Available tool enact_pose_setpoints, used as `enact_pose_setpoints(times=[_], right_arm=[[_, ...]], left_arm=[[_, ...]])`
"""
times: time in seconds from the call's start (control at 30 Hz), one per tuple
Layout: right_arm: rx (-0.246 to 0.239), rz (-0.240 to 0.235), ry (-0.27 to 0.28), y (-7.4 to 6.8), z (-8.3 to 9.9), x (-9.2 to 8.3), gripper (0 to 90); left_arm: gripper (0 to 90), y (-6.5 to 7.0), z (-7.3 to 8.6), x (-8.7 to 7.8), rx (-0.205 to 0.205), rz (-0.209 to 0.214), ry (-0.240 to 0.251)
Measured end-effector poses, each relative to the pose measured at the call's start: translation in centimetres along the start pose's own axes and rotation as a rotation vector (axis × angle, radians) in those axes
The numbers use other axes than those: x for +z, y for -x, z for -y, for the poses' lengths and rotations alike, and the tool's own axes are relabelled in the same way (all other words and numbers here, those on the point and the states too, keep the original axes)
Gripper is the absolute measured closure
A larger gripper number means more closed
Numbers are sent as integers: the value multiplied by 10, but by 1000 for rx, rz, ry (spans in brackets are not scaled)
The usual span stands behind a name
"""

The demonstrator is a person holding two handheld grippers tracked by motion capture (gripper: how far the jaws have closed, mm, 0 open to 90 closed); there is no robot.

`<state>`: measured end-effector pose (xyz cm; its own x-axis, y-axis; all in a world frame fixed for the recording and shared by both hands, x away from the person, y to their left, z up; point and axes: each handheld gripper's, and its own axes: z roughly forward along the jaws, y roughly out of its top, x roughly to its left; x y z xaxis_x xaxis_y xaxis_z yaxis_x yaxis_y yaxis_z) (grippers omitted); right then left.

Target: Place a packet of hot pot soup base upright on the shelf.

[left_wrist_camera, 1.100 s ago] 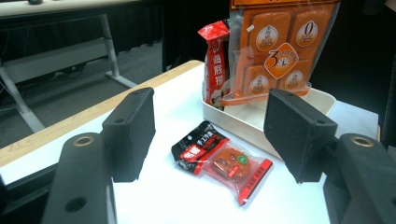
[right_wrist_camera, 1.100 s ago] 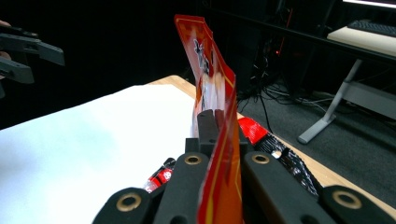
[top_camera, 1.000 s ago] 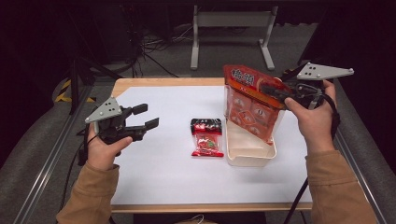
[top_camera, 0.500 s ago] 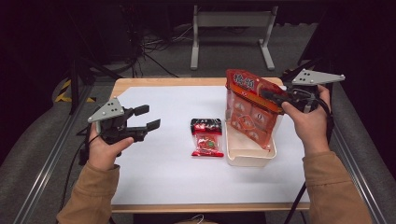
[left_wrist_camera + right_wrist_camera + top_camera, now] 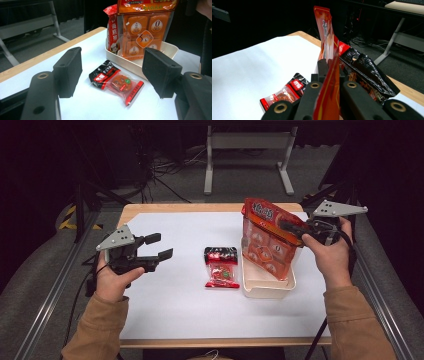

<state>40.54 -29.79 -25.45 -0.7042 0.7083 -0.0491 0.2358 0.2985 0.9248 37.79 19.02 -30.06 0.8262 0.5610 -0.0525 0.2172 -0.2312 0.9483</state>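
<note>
Two grippers work over a white-covered table (image 5: pixel 175 310). At the left, the left gripper (image 5: pixel 159 246) hovers above the sheet with its jaws standing apart and nothing between them; its own camera looks past both black pads toward a small red-and-black snack packet (image 5: pixel 116 81) lying flat mid-table. Just right of that packet sits a cream tray (image 5: pixel 267 287). At the right, the right gripper (image 5: pixel 289 226) is clamped tight on the top edge of a large orange snack bag (image 5: pixel 265 245), which stands tilted with its lower end inside the tray. To seat the bag well, it seems best to lower it slowly, keep it clear of the tray's rim, and release only once its base rests on the tray floor.
</note>
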Motion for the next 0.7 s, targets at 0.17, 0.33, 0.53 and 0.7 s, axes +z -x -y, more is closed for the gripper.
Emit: enact_pose_setpoints(times=[0.17,0.33,0.53,0.7], right_arm=[[7,0,1,1,4,-1,894],[15,-4,-8,2,9,0,894],[22,-11,-46,2,18,8,893],[26,-12,-59,1,26,14,894]], left_arm=[[317,-1,0,3,-2,21,-1],[285,-1,1,5,0,21,-10],[246,-1,2,8,1,16,-17],[257,-1,4,10,-6,19,-20]])
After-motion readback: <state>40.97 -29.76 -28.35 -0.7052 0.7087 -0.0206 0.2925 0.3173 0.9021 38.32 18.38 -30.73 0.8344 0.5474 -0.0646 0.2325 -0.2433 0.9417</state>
